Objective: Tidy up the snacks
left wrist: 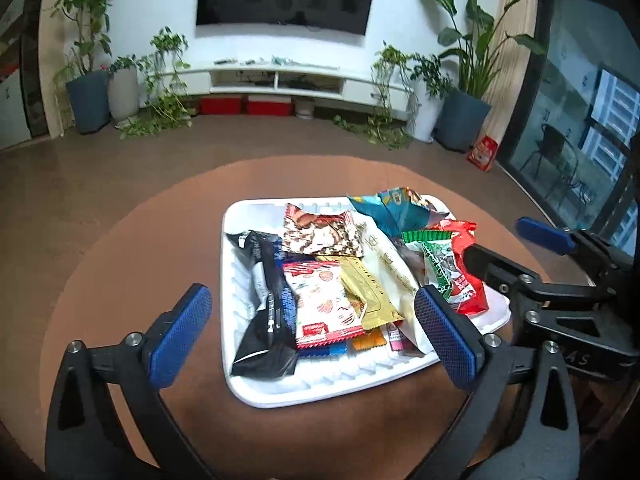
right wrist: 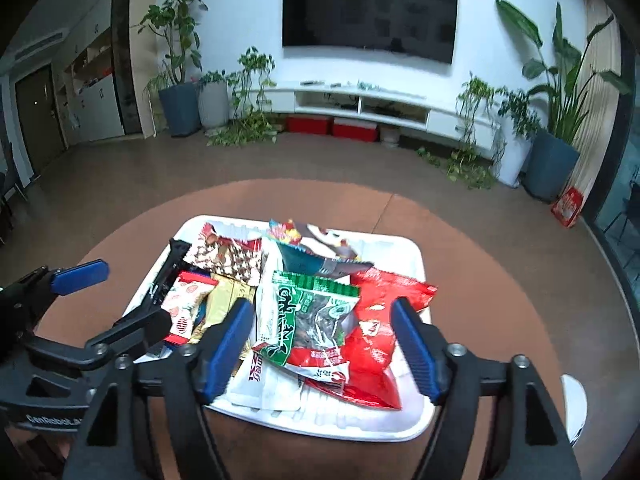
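Left wrist view: 1 white tray (left wrist: pixel 256 394), 2 open grippers (left wrist: pixel 316 326)

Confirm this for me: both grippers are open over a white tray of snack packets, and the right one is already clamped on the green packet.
Not quite. In the right wrist view the right gripper is open, its fingers either side of the green packet, not clamped. The rest holds: left gripper open, white tray full.

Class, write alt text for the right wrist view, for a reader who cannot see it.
A white plastic tray heaped with snack packets sits on a round brown table, framed by the open blue-padded right gripper. A green-and-clear packet lies on top, overlapping a red foil bag. The open left gripper reaches in from the left; a wall television and potted plants stand behind.
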Action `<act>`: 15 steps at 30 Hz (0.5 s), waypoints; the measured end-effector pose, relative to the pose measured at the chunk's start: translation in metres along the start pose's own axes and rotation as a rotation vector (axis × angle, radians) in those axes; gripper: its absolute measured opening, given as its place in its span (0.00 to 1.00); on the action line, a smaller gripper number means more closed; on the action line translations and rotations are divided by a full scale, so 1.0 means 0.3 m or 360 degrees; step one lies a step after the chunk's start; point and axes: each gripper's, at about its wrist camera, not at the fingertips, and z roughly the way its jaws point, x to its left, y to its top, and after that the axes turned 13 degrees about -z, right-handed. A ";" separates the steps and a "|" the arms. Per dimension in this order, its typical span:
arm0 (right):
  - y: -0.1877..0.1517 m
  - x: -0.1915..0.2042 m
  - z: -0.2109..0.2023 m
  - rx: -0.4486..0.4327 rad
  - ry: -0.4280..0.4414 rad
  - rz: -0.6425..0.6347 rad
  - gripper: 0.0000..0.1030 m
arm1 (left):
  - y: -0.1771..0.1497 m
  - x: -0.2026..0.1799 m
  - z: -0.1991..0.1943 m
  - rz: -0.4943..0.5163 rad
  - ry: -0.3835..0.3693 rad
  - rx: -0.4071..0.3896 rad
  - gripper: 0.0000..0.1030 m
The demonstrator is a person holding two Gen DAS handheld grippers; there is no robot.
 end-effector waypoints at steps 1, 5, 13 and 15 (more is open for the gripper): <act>0.001 0.002 -0.018 -0.0022 -0.0021 -0.0011 0.84 | -0.007 0.007 -0.026 -0.0015 0.0009 -0.0024 1.00; -0.016 -0.001 -0.077 -0.0070 -0.0071 -0.0011 0.95 | -0.039 0.026 -0.121 -0.0029 0.0109 -0.0115 1.00; -0.077 -0.034 -0.187 -0.0125 -0.0126 0.0107 0.99 | -0.186 0.051 -0.317 0.0024 0.0232 -0.0144 1.00; -0.111 -0.024 -0.218 -0.0132 -0.0121 0.0142 0.99 | -0.232 0.060 -0.364 0.0000 0.0467 -0.0207 1.00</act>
